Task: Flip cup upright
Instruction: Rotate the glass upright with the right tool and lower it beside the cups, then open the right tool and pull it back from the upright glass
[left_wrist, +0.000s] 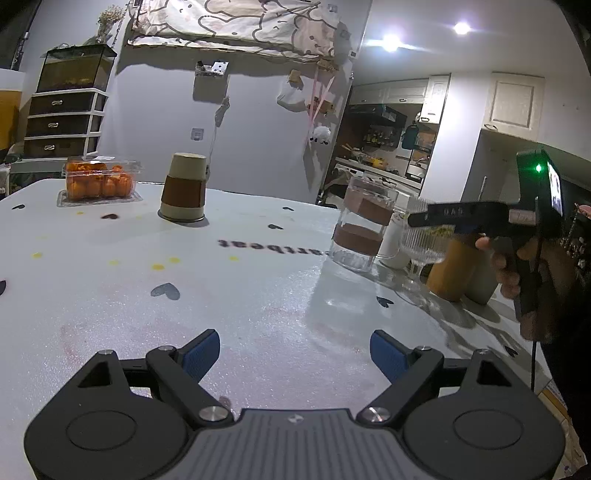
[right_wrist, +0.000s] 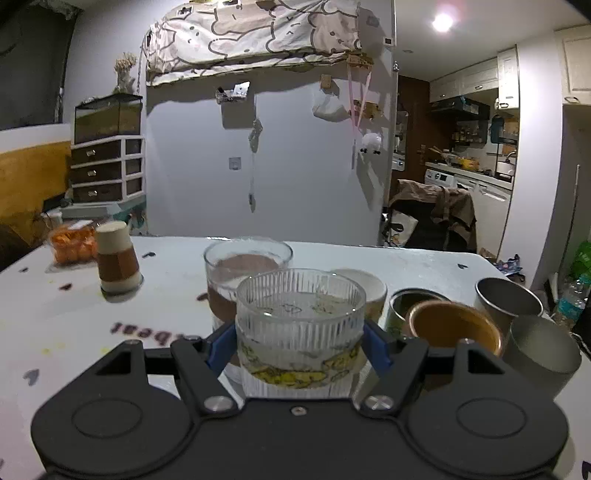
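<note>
My right gripper (right_wrist: 300, 345) is shut on a ribbed clear glass cup (right_wrist: 300, 325) with a yellow pattern band. The cup stands upright, mouth up, among other cups at the table's right side. It also shows in the left wrist view (left_wrist: 424, 240) with the right gripper (left_wrist: 436, 216) around it. A beige cup with a brown sleeve (left_wrist: 184, 188) stands upside down at the far left of the table (left_wrist: 258, 295); it also shows in the right wrist view (right_wrist: 118, 258). My left gripper (left_wrist: 295, 354) is open and empty above the table's near part.
A clear glass with a brown sleeve (right_wrist: 236, 280), a white cup (right_wrist: 364, 290), a copper cup (right_wrist: 454, 326) and several metal cups (right_wrist: 508, 299) stand upright around the held cup. A plastic box of oranges (left_wrist: 99, 179) sits at the far left.
</note>
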